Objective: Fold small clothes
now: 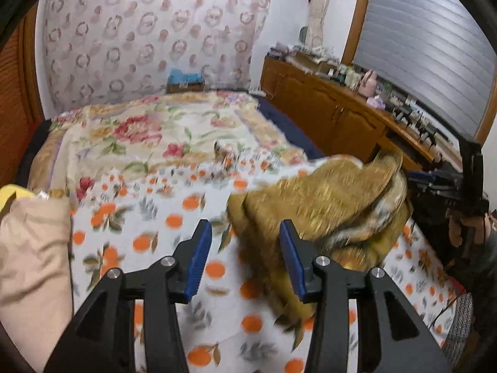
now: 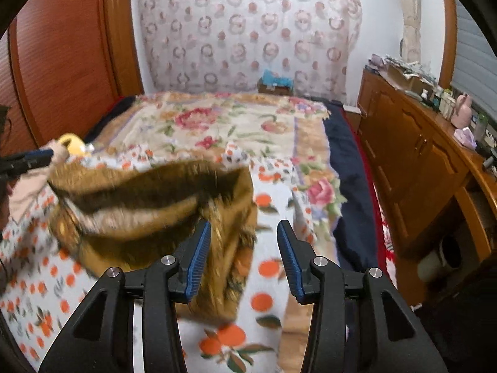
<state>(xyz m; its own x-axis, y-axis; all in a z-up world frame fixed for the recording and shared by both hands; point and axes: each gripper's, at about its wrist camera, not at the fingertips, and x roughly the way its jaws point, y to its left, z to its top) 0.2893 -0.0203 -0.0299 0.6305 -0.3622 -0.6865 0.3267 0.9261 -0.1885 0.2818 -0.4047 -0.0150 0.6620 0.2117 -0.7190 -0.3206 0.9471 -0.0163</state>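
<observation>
Lying crumpled: fuzzy mustard garment (image 1: pixel 326 205) on orange-print sheet (image 1: pixel 149 242); both tongs (image 1: pixel 245 259) (image 2: pixel 243 258) agape, empty.

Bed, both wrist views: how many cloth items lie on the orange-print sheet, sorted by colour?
Mustard-brown garment: 1, rumpled, blurred.
Beige cloth: 1, at the left edge.
Yellow item: 1, partly hidden, kind unclear.
Total: 3.
Both the left gripper and right gripper are open and hold nothing.

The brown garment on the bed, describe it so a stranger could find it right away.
On the bed, look at the white sheet printed with oranges. The mustard-brown garment lies crumpled there, ahead of both open claws. Its neighbour, a beige cloth, is plain and paler.
</observation>
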